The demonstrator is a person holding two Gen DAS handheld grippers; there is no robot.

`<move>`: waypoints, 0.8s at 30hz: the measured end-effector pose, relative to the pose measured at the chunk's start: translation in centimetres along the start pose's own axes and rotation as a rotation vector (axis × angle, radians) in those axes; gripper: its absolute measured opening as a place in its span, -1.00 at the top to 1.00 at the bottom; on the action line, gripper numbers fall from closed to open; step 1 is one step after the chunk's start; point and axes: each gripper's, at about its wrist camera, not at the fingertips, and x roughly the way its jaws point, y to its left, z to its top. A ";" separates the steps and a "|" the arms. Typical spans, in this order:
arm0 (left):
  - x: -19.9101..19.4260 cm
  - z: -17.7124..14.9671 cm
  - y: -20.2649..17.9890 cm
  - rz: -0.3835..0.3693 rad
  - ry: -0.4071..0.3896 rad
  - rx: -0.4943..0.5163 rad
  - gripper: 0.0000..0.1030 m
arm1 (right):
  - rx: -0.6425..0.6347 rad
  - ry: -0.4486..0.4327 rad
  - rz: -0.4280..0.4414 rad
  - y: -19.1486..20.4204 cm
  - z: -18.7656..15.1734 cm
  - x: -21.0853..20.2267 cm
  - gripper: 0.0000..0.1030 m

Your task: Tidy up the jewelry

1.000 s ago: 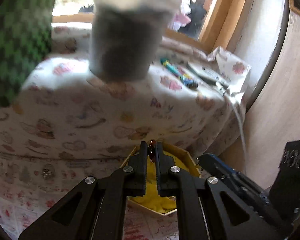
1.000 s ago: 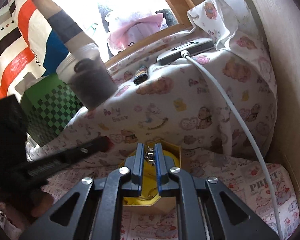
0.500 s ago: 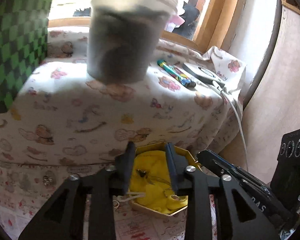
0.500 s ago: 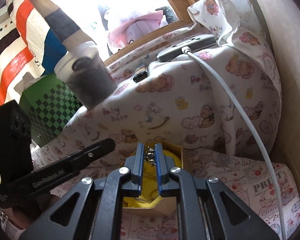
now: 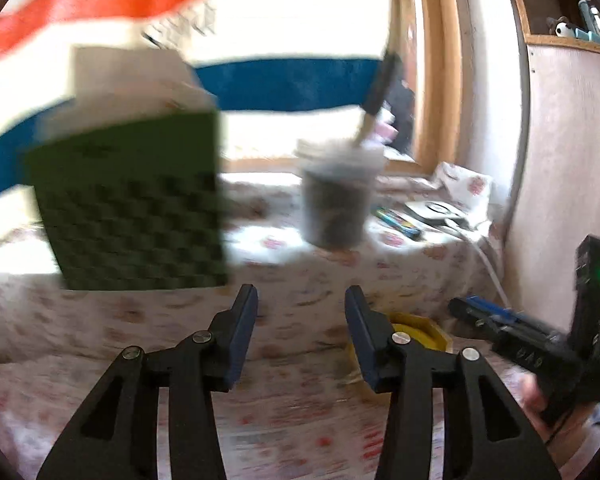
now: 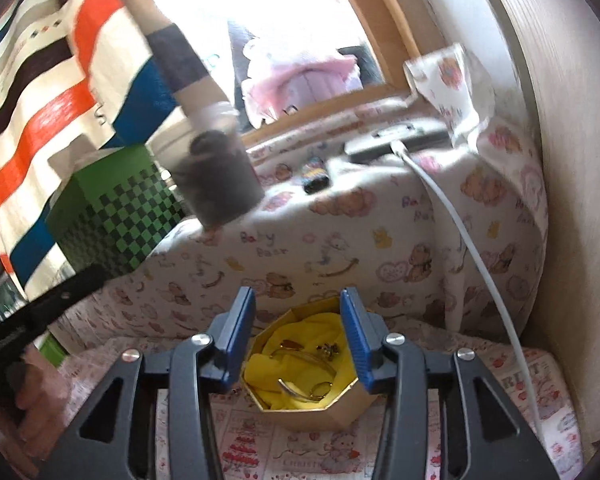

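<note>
My right gripper (image 6: 298, 328) opening, nothing pinched, over yellow box (image 6: 312, 406). Rings and earrings (image 6: 328, 350) lie inside on yellow cloth. Left gripper (image 5: 300, 330) opening, empty. More jewelry outside box? Can't tell.

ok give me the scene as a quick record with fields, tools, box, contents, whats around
left tool: jaws opening, nothing between them
right tool: jaws opening, nothing gripped, above the box
box: gold octagonal, open, yellow cloth lining
contents: gold rings and small jewelry pieces on the cloth
surface: bear-print cloth
behind: green checkered box, plastic cup, white cable
</note>
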 end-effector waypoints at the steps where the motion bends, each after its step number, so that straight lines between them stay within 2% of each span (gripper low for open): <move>1: -0.8 -0.2 0.6 0.014 -0.012 -0.005 0.14 | -0.015 -0.006 0.000 0.5 0.0 -0.2 0.12; 3: -2.5 -0.6 1.8 0.035 -0.038 -0.021 0.13 | -0.042 -0.018 -0.002 1.4 -0.2 -0.5 0.11; 5: -3.9 -1.0 2.6 0.050 -0.071 -0.025 -0.03 | -0.064 -0.022 0.000 2.3 -0.5 -0.8 0.07; 9: -5.3 -2.4 3.9 0.066 -0.112 -0.011 -0.21 | -0.105 -0.028 -0.014 3.9 -1.1 -1.0 -0.03; 12: -5.1 -3.8 5.1 0.088 -0.098 -0.051 -0.27 | -0.119 -0.018 -0.001 4.8 -1.6 -1.0 -0.12; 15: -4.7 -4.6 6.8 0.098 -0.080 -0.089 -0.52 | -0.132 -0.021 -0.002 5.5 -2.2 -0.9 -0.26; 17: -4.5 -4.8 7.6 0.140 -0.093 -0.115 -0.75 | -0.138 -0.014 -0.006 5.9 -2.7 -0.7 -0.36; 19: -3.8 -5.2 8.3 0.172 -0.080 -0.109 -0.84 | -0.135 0.006 -0.005 6.1 -3.2 -0.2 -0.51; 21: -2.7 -5.8 9.1 0.211 -0.044 -0.113 -0.85 | -0.116 0.046 0.026 6.2 -3.5 0.5 -0.53; 23: -1.6 -6.2 9.9 0.212 -0.005 -0.137 -0.85 | -0.094 0.080 0.042 6.2 -3.9 1.0 -0.56; 24: -0.9 -6.4 10.3 0.210 0.017 -0.146 -0.85 | -0.090 0.085 0.042 6.2 -4.1 1.2 -0.65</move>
